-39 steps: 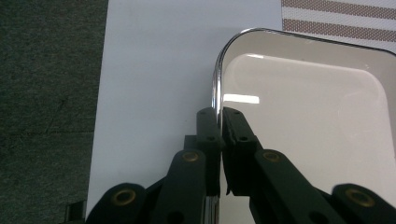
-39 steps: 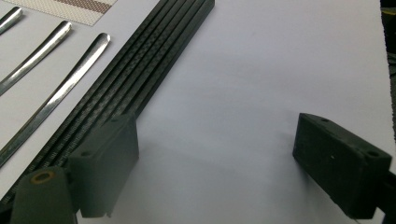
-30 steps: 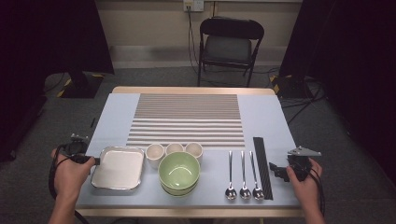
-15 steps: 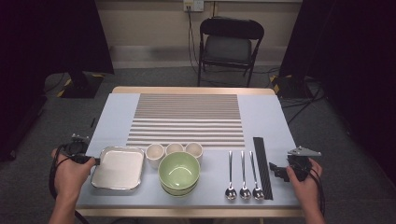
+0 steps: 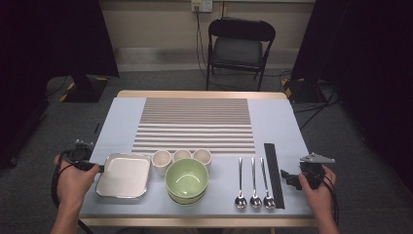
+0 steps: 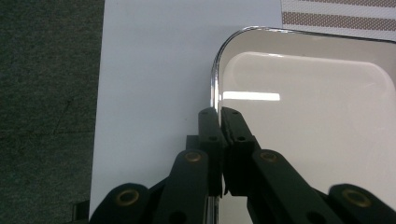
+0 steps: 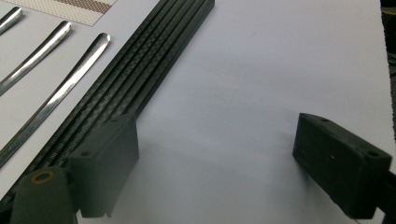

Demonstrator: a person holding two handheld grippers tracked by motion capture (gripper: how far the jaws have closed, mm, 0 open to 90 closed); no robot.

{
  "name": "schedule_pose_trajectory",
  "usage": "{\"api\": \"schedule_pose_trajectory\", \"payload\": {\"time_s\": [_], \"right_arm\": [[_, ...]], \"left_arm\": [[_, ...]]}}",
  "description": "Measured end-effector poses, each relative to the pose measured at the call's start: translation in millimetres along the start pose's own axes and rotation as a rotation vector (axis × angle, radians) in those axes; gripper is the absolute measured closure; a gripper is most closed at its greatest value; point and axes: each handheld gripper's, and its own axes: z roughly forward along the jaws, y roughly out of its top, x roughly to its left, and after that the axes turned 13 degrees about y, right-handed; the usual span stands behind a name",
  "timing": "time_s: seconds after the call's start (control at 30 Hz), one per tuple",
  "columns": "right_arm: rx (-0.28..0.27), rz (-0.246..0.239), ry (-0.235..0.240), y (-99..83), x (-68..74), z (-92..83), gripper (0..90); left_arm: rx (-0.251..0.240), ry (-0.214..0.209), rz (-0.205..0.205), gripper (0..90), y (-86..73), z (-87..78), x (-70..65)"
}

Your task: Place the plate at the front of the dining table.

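Observation:
A square metal tray (image 5: 124, 175) lies at the front left of the light blue table. My left gripper (image 5: 97, 168) is at its left edge. In the left gripper view the jaws (image 6: 219, 112) have just been closing and pinch the tray's raised rim (image 6: 215, 79) between them. My right gripper (image 5: 287, 176) rests at the front right, just right of a long black strip (image 5: 273, 170). Its jaws (image 7: 217, 140) stand wide open over bare table, with the black strip (image 7: 140, 70) along the left jaw.
A green bowl (image 5: 186, 179) sits beside the tray, with three small cups (image 5: 181, 156) behind it. Three spoons (image 5: 253, 180) lie left of the black strip. A striped mat (image 5: 195, 124) covers the table's middle and back. A chair (image 5: 238, 46) stands beyond the far edge.

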Motion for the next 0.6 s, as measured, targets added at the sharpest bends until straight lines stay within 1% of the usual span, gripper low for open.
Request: {"api": "schedule_pose_trajectory", "payload": {"time_s": [0.07,0.17,0.2,0.33,0.4,0.43,0.57,0.6], "right_arm": [[0.0,0.0,0.0,0.0,0.0,0.0,13.2],[0.0,0.0,0.001,0.0,-0.1,0.0,13.2],[0.0,0.0,0.0,0.0,0.0,0.0,13.2],[0.0,0.0,0.001,0.1,-0.1,0.0,13.2],[0.001,0.001,0.001,0.1,-0.1,0.0,13.2],[0.0,0.0,0.001,0.1,-0.2,0.0,13.2],[0.001,0.001,0.001,0.0,0.0,0.0,13.2],[0.0,-0.001,0.001,0.0,-0.1,0.1,13.2]], "left_arm": [[0.001,0.002,-0.005,88.2,0.1,0.1,-0.4],[0.005,-0.008,-0.018,88.4,0.2,-0.2,0.1],[0.003,0.0,-0.022,88.4,0.3,-0.9,0.2],[0.0,-0.006,-0.032,88.7,0.9,-3.0,1.3],[-0.005,-0.012,-0.036,88.7,1.1,-4.3,2.8],[-0.007,-0.021,-0.045,88.8,1.2,-5.4,3.4],[-0.019,-0.025,-0.056,88.9,1.3,-11.2,8.0],[-0.021,-0.02,-0.062,88.9,1.1,-12.4,9.9]]}}
